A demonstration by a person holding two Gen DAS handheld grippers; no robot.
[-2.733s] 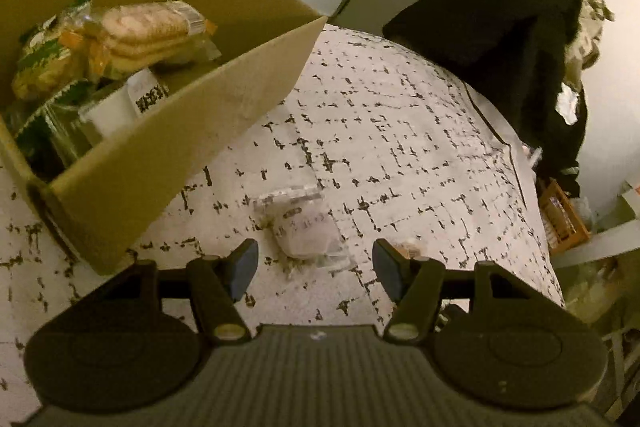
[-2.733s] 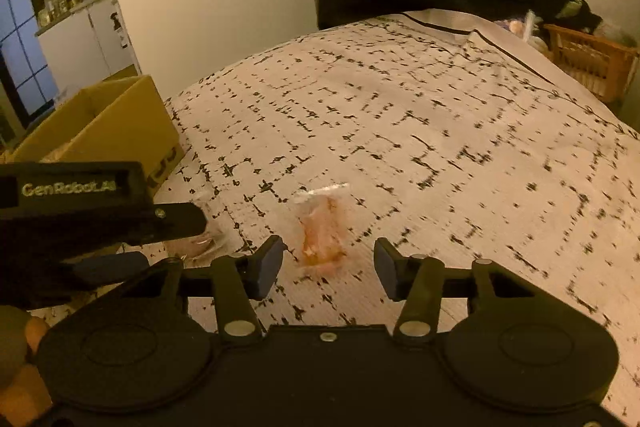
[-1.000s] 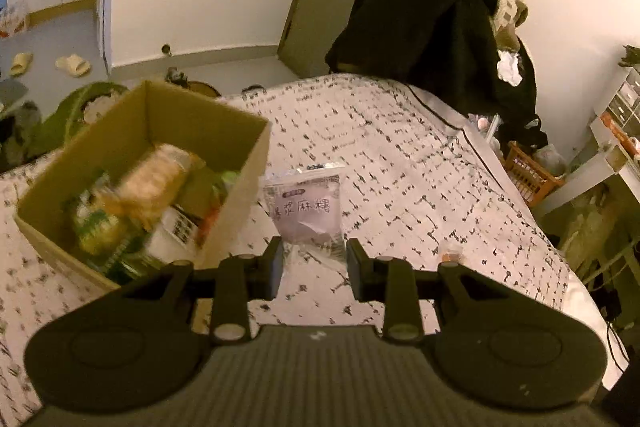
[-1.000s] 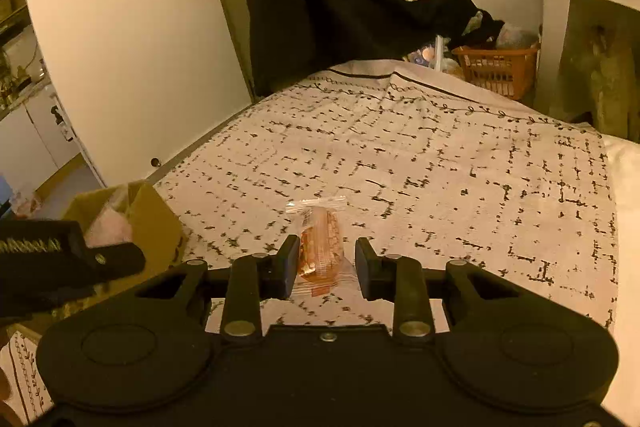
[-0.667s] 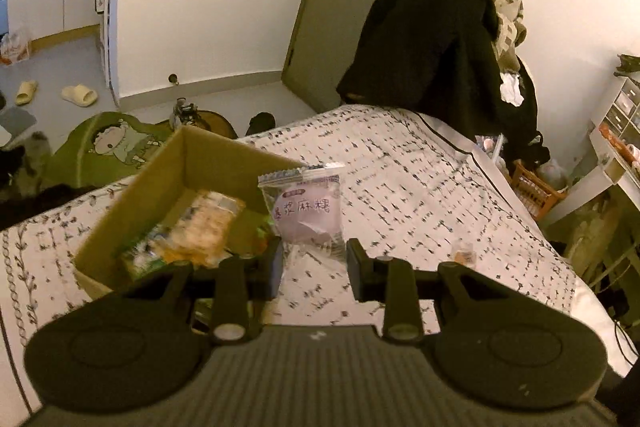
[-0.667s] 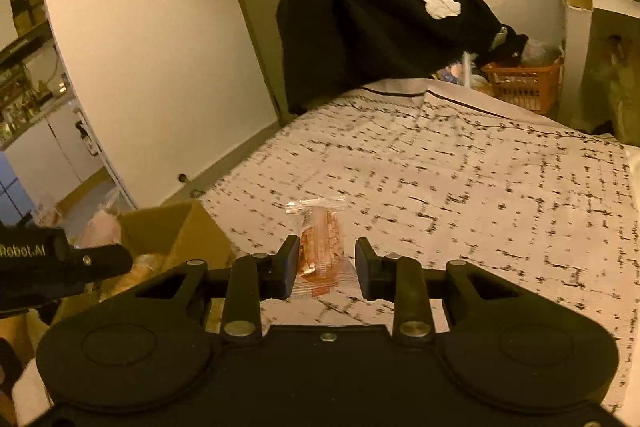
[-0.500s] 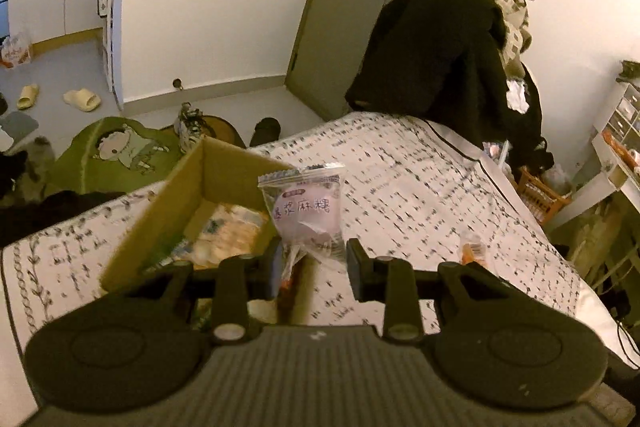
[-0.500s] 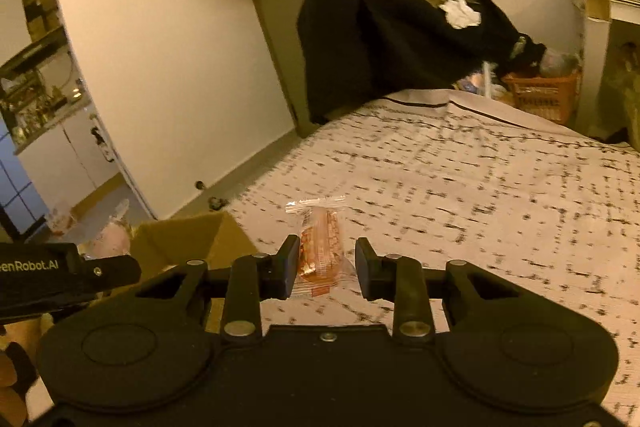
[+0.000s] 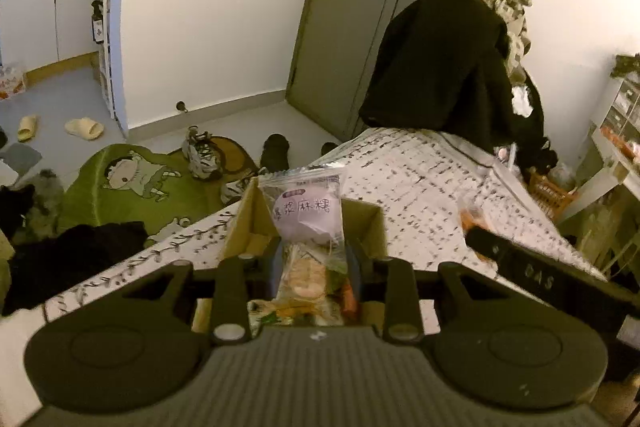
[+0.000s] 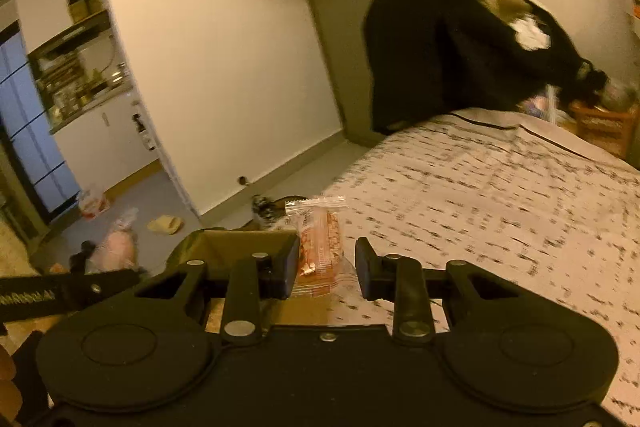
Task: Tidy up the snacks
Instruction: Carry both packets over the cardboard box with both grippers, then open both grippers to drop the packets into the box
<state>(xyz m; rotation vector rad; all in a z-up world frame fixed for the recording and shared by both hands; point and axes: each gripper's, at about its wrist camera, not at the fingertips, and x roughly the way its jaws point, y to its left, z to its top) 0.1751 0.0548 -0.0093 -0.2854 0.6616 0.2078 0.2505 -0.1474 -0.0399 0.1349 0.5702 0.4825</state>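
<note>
My left gripper (image 9: 312, 263) is shut on a clear packet with a purple mochi snack (image 9: 306, 215) and holds it upright, directly over the open cardboard box (image 9: 372, 223), which holds several snack packs (image 9: 304, 279). My right gripper (image 10: 327, 269) is shut on a clear packet with an orange snack (image 10: 320, 247) and holds it in the air just right of the box (image 10: 240, 243). The right gripper also shows at the right edge of the left wrist view (image 9: 532, 275), with the orange packet (image 9: 470, 217) sticking out.
The box stands at the bed's left edge on a white patterned bedspread (image 10: 500, 187). Dark coats (image 9: 440, 67) hang at the bed's far end. A green rug (image 9: 132, 183), shoes and slippers lie on the floor beyond the box. An orange basket (image 10: 600, 127) stands far right.
Both grippers closed on their packets, lifted them off the bed and carried them left. The left packet has moved over the box; the right packet has come close beside it.
</note>
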